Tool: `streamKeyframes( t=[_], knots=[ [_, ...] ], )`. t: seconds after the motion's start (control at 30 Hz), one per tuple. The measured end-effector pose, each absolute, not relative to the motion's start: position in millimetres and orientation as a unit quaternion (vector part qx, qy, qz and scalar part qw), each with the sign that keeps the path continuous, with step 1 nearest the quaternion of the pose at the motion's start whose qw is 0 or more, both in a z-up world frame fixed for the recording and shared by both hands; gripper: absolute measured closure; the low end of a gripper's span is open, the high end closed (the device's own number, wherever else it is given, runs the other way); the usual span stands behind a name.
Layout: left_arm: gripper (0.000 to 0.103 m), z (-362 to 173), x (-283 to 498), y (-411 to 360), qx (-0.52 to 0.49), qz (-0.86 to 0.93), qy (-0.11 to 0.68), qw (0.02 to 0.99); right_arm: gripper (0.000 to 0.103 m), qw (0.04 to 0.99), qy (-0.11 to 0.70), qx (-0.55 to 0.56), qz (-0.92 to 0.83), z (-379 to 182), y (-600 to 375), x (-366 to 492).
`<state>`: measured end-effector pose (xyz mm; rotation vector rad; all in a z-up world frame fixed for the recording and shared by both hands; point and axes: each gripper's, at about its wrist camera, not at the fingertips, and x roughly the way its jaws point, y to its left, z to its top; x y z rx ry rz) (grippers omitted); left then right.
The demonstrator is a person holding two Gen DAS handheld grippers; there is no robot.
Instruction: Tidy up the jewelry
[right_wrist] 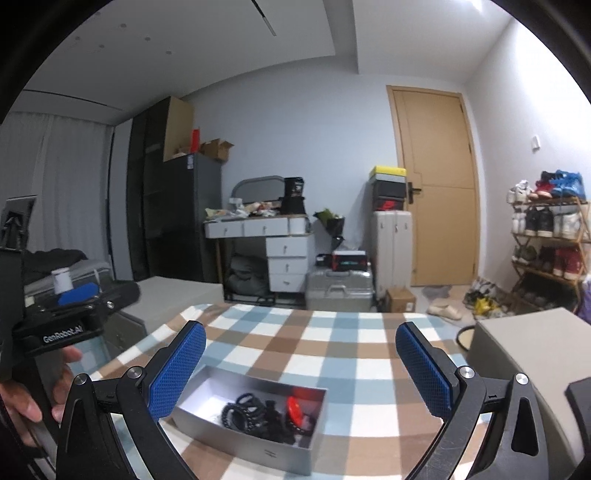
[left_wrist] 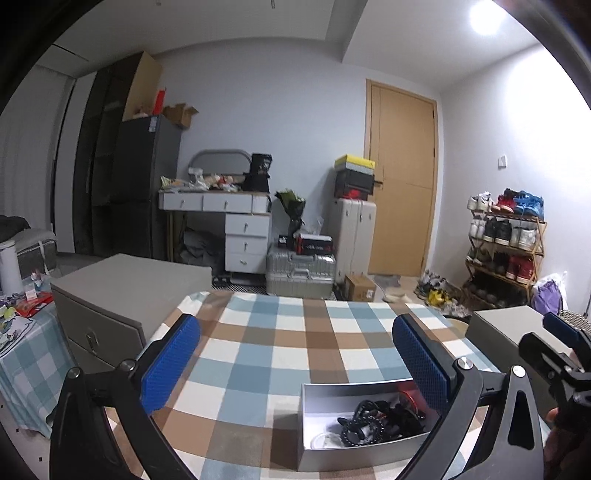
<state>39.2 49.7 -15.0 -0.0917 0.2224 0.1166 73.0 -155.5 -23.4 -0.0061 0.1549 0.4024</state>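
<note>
- The left tool [left_wrist: 295, 363] and right tool [right_wrist: 301, 365] both hang wide apart, holding nothing, above the checked surface [right_wrist: 332, 332].
- The grey box [right_wrist: 251, 410] on it holds tangled dark bead bracelets [right_wrist: 240, 408] and a red piece [right_wrist: 295, 408].
- Sorting seems not yet begun; next, one tool must dip in and pinch a single strand.

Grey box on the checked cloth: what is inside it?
The grey box holds a tangle of black beaded bracelets, a red round piece and a pale ring-shaped item. Anything beneath the tangle is covered.

Dim fisheye views; ceiling lamp [left_wrist: 484, 14] glare upper right.
</note>
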Motion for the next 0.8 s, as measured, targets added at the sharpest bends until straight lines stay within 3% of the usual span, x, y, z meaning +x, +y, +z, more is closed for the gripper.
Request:
streamKeyframes(
  t=[0.8],
  knots=[
    [0.001, -73, 48, 48, -0.034, 0.074, 0.165, 0.983, 0.0, 0.981, 0.106, -0.029, 0.163, -89, -162, 87]
  ],
)
